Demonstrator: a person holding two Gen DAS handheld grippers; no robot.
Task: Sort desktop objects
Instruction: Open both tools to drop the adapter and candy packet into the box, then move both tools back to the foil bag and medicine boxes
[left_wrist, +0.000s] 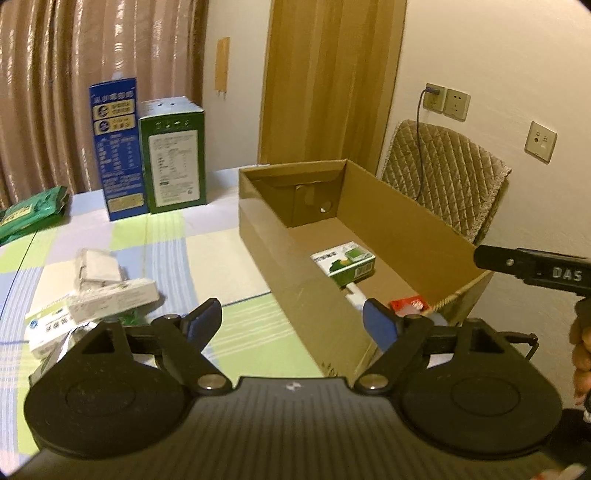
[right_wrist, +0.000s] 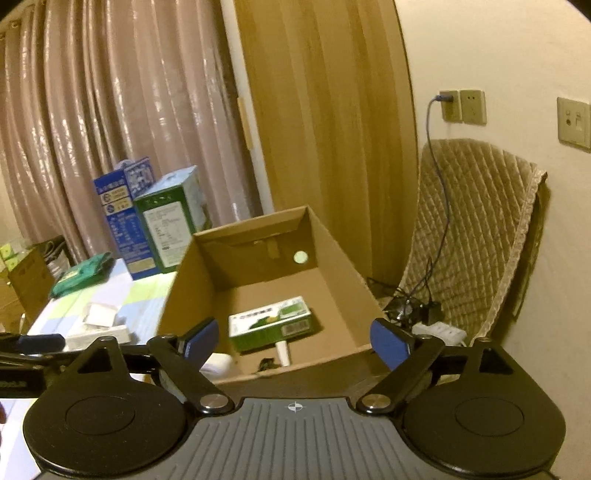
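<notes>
Cardboard box (right_wrist: 332, 258) holding green carton (right_wrist: 269, 326), both claws (left_wrist: 291, 323) (right_wrist: 295, 338) wide open, empty.

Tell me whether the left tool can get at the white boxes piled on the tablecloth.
Probably yes. The left tool is open and holds nothing, and the white boxes lie uncovered on the tablecloth, left of the cardboard box; nothing stands between.

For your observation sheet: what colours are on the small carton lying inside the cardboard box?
Green and white small carton, clearest in the right wrist view.
</notes>
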